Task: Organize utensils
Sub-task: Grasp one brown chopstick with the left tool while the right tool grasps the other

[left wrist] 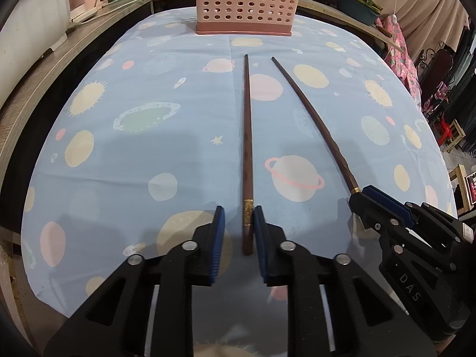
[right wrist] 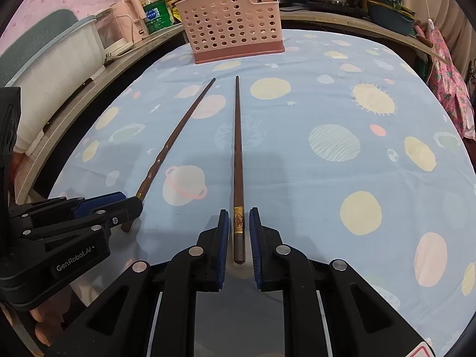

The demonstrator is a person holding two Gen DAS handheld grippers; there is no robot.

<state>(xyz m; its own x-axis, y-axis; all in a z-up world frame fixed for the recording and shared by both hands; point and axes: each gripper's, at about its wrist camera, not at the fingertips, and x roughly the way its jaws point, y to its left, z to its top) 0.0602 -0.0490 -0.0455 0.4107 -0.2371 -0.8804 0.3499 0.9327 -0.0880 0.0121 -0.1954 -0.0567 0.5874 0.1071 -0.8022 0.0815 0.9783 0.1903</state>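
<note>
Two chopsticks on the bench, one of my claws around each

The bench (left wrist: 119,154), under a blue cloth printed with planets, fills most of what I see. At its far edge stands a pink basket (left wrist: 247,0) with holes in its wall, upright and well apart from the sticks. My left claw (left wrist: 238,244) is partly open around the thick near end of the left chopstick (left wrist: 247,148); its right pad touches the gold band, the left pad stands clear. My right claw (right wrist: 239,244) is partly open around the near end of the right chopstick (right wrist: 238,160), small gaps on both sides. Both sticks point away towards the basket.
</note>
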